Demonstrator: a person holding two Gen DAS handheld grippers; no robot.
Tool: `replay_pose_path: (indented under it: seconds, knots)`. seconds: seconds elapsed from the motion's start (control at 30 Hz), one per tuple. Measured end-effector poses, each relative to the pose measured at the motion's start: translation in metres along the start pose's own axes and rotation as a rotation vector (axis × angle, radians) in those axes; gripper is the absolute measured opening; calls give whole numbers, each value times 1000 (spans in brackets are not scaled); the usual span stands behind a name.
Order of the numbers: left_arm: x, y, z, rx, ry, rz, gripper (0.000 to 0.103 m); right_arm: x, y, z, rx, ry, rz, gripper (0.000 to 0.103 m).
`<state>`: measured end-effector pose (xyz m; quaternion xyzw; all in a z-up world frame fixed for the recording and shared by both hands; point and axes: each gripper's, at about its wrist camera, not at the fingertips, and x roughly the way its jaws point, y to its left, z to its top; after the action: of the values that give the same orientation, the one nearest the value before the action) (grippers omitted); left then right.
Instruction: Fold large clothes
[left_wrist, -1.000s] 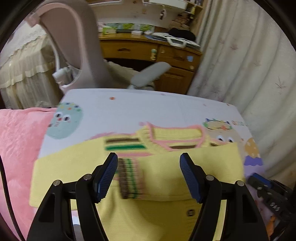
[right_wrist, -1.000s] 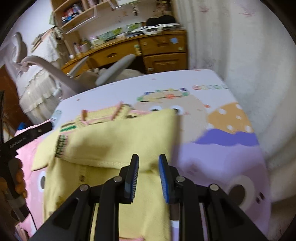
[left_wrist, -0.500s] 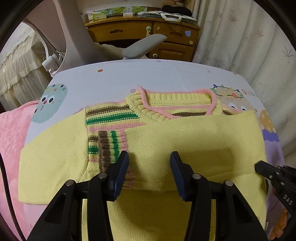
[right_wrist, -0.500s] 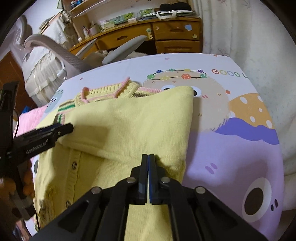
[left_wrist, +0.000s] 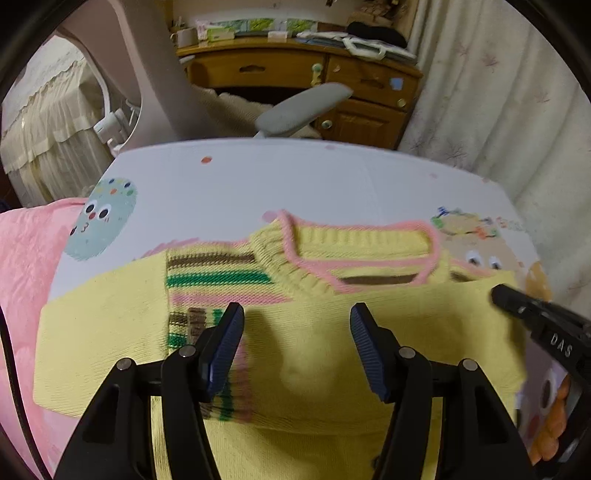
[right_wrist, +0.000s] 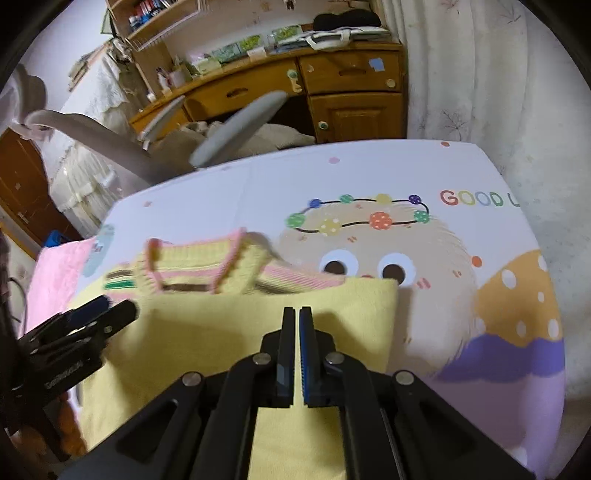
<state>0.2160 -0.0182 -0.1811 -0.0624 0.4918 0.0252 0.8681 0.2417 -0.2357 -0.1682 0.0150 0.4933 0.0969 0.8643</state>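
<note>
Pink quilt: soft, stitched, at the far left edge of the bed.

Left tool: jaws wide apart, blue ribbed pads, holding nothing; it hovers above the folded-over sleeve, with the striped cuff just left of its left pad.

Yellow sweater: knit, ribbed pink-edged collar, brown, green and pink stripe bands at the shoulder. It lies flat on the cartoon-printed bed sheet, collar away from both tools, hem toward them. The sleeves are laid across the chest, so the folded band's long axis runs left to right, square to both tools. The left tool is nearer the cuff; the right is nearer the sweater's right edge.

Right tool: jaws all but closed, a thin slit showing; it sits over the sleeve near the right edge, and whether any cloth is pinched cannot be told from here.

Judgement: side folds look done; the lengthwise fold remains.
</note>
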Motion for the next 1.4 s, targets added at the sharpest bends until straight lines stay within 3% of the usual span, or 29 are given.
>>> replay_pose_path:
  seconds: [0.2,0.27,0.43,0.57,0.8,1.0,1.17,1.4]
  knots:
    - [6,8,-6,-1,0,40,58,-4,-24,-8,4,-16,-49,0]
    - [5,7,-5,-2,13,48,59,-6,-30,-10,22,-2,-26,0]
    - [-5,5,-1,-44,45,54,69,-23,-31,-13,43,11,-2,1]
    - [-31,-1,2,-63,28,54,79,-38,-26,-19,64,38,63,3]
    - [-90,-18,5,-68,-21,41,91,-77,-10,-25,58,61,96,3]
    - [-139,-30,0,-84,-61,16,92,-109,-1,-22,41,46,118,4]
    - [-176,-37,-15,-98,-105,20,93,-134,5,-24,37,22,142,24]
    - [-207,-32,-31,-132,-84,6,93,-158,14,-31,28,9,176,25]
